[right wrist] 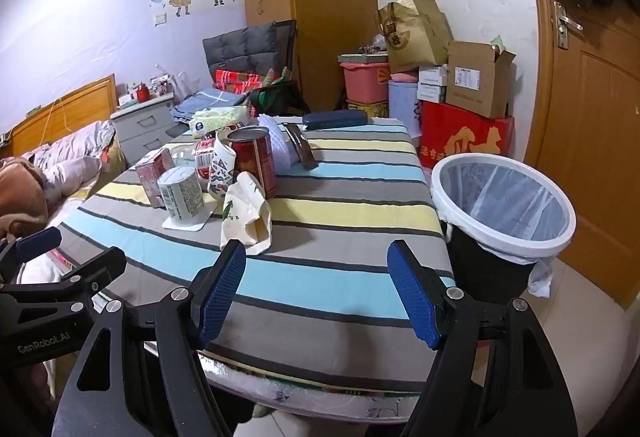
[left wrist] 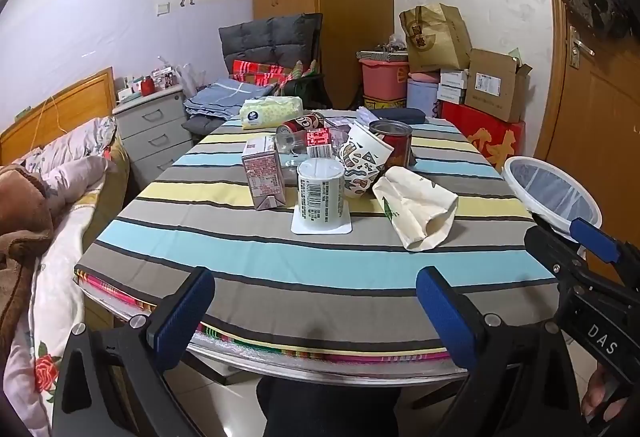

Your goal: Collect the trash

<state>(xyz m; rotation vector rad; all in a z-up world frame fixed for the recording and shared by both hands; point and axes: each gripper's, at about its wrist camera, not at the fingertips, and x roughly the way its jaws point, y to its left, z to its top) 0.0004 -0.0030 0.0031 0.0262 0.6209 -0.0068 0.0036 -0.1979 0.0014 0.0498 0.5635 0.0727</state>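
both grippers hover at the near edge of the table [left wrist: 280,269], neither holding anything. left gripper [left wrist: 316,303]: jaws spread wide apart, nothing between them, pads over the near grey stripe of the striped cloth. right gripper [right wrist: 316,287]: jaws likewise spread apart and empty, aimed across the near right part of the table.

trash is clustered mid-table, ahead of both grippers and well apart from them. nearest item to the left gripper: white cylindrical cup [left wrist: 321,193], standing upside down on its flat square lid. just left of it, touching or nearly so, stands a pink drink carton [left wrist: 264,175]. to the right lies a crumpled cream paper bag [left wrist: 416,207], open end toward the near edge; in the right wrist view this bag [right wrist: 246,213] is the item closest to the right gripper, just beyond its left finger [right wrist: 222,293]. behind the bag: a tilted patterned paper cup [left wrist: 362,167] and an upright red tin can [left wrist: 394,141], open at the top. a second red can [left wrist: 298,127] lies on its side further back.

trash bin [right wrist: 502,233]: lined with a white bag, standing on the floor just beside the table's right edge, ahead and to the right of the right gripper.
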